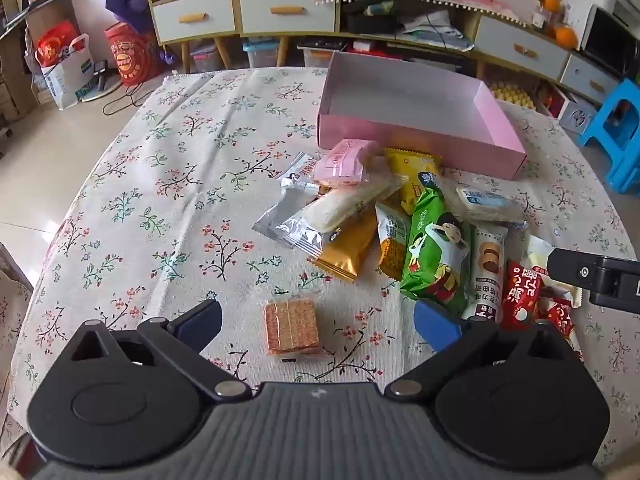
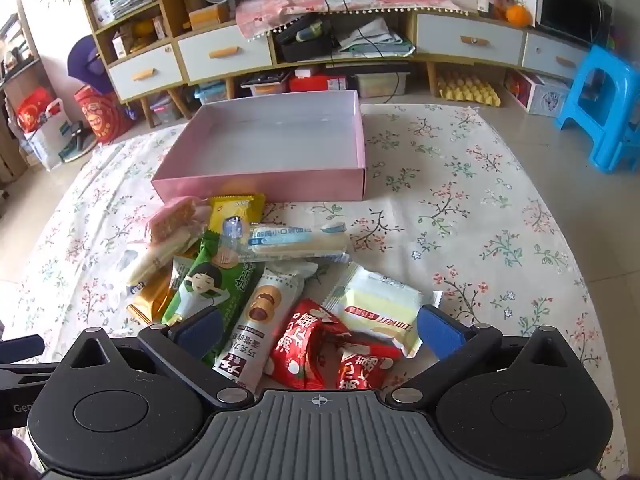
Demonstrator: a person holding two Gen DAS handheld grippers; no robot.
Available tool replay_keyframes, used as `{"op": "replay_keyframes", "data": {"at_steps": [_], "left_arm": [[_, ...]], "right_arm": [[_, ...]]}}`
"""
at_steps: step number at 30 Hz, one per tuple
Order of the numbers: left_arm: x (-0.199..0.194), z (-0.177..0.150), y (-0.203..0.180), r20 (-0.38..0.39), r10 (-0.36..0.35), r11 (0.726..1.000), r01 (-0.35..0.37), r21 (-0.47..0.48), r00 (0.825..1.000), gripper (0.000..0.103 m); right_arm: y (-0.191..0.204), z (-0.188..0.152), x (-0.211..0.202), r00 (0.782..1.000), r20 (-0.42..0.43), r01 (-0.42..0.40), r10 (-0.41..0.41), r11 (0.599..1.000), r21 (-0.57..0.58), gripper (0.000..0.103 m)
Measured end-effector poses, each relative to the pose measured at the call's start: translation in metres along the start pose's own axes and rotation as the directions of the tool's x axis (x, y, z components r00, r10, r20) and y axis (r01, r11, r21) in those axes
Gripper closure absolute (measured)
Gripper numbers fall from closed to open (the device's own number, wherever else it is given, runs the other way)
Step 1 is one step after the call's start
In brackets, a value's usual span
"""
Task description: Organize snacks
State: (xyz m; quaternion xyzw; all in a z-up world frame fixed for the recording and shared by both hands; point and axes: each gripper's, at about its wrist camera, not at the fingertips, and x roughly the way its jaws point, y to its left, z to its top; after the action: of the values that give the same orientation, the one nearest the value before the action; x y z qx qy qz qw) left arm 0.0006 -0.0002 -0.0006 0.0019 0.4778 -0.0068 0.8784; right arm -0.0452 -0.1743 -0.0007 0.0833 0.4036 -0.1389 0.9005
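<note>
A pile of snack packets lies on the flowered tablecloth (image 1: 180, 184) in front of an empty pink box (image 1: 416, 136) (image 2: 264, 188). In the pile I see a green packet (image 1: 436, 248) (image 2: 200, 288), a gold one (image 1: 348, 248) and red ones (image 1: 520, 296) (image 2: 304, 344). A clear-wrapped orange wafer (image 1: 291, 327) lies apart, between the spread fingers of my open left gripper (image 1: 318, 322). My open right gripper (image 2: 320, 330) hovers over the red packets and a white cookie packet (image 2: 256, 328), holding nothing. Part of the right gripper (image 1: 596, 276) shows at the left wrist view's right edge.
Beyond the table stand a low cabinet (image 2: 224, 56) with drawers, red bags (image 1: 132, 56) on the floor, a blue plastic stool (image 2: 604, 108) at the right and an egg tray (image 2: 468, 90). Bare cloth lies left and right of the pile.
</note>
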Motion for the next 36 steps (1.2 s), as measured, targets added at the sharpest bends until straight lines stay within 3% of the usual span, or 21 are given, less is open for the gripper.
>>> {"op": "replay_keyframes", "data": {"at_steps": [3, 5, 36], "left_arm": [[0.003, 0.001, 0.000, -0.014, -0.011, 1.000, 0.011, 0.002, 1.000, 0.000], [-0.005, -0.003, 0.000, 0.034, 0.007, 1.000, -0.007, 0.001, 0.999, 0.000], [-0.002, 0.001, 0.004, 0.032, 0.011, 1.000, -0.011, -0.013, 0.999, 0.000]], "right_arm": [[0.001, 0.002, 0.002, 1.000, -0.004, -0.003, 0.003, 1.000, -0.016, 0.000], [-0.001, -0.001, 0.001, 1.000, 0.014, -0.001, 0.001, 1.000, -0.003, 0.000], [0.000, 0.001, 0.001, 1.000, 0.007, 0.006, -0.007, 1.000, 0.022, 0.000]]}}
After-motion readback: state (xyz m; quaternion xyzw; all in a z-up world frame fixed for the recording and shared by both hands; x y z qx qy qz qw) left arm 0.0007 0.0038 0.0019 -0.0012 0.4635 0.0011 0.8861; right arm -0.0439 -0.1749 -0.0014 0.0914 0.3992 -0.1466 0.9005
